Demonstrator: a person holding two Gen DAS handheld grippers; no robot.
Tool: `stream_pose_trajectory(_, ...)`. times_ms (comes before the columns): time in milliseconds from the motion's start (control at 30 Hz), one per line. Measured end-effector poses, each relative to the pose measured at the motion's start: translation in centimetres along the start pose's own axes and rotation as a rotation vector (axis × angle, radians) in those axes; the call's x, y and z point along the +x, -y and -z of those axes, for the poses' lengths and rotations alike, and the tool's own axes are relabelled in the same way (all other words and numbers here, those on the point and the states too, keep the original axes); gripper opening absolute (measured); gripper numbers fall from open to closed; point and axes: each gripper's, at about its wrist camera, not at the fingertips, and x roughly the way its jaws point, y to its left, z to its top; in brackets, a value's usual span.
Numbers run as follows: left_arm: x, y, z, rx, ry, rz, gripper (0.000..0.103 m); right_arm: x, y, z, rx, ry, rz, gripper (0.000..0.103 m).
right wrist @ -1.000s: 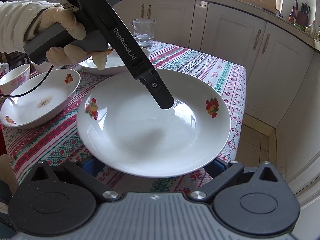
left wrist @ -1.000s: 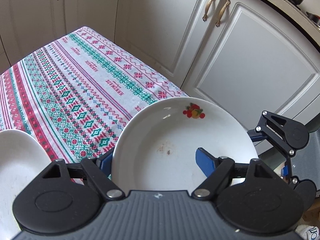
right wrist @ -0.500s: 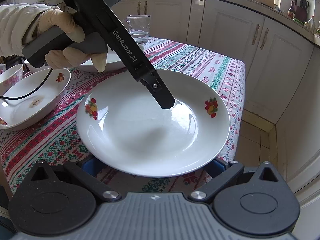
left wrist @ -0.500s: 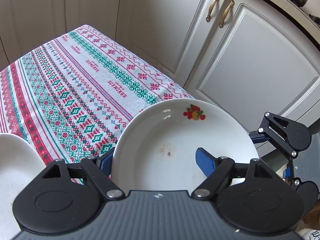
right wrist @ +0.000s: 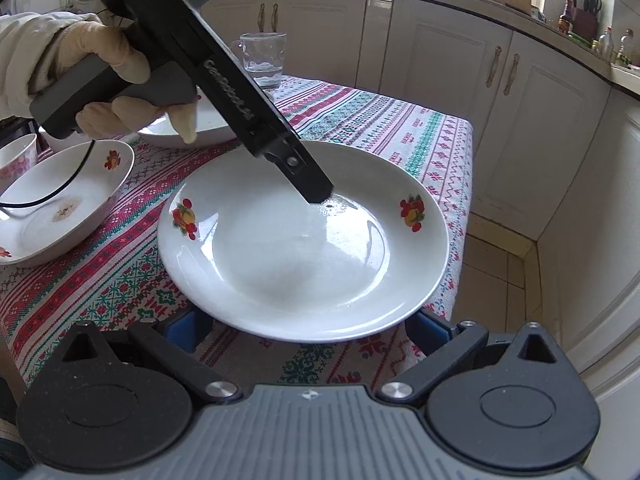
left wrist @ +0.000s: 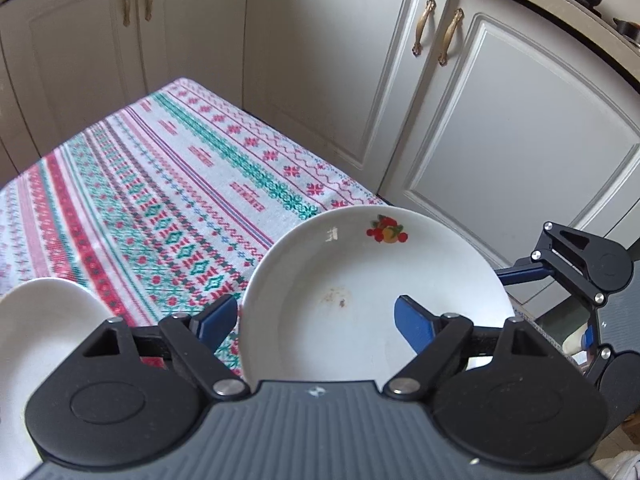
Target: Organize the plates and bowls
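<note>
A: Status on the plate (right wrist: 304, 248)?

B: Sits at the near corner of the table (right wrist: 400, 128), on the patterned cloth, rim hanging slightly past the edge. I'd guess that overhang is what lets the jaws get under it.

A: Left gripper (left wrist: 316, 316)?

B: Jaws have just been opening. Plate rim sits between them, one finger over the well, one outside, and the pads look clear of it. Reads as a release.

A: Right gripper (right wrist: 308, 330)?

B: Spread wide, fingers low on either side of the near rim, not clamping.

A: Other dishes?

B: Bowl (right wrist: 60, 208) to the left, well apart, with another plate behind it. Likely next for stacking.
</note>
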Motion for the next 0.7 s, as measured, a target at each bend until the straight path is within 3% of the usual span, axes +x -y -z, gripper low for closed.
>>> stream_pose_trajectory(333, -8.5, 2.4, 4.2, -0.01, 0.115, -0.114, 0.093, -4.7, -2.9, 0.8, 0.034, 0.074, 0.035, 0.103)
stream_pose_trajectory(600, -13.5, 3.3, 11.3, -0.08, 0.189, -0.272, 0.093, -6.4, -6.8, 1.4, 0.006, 0.127, -0.033, 0.103)
stream_pose_trajectory(700, -14.6, 3.7, 14.3, -0.137, 0.191, -0.299, 0.094, -6.2, -8.0, 1.7, 0.01, 0.124, -0.056, 0.103)
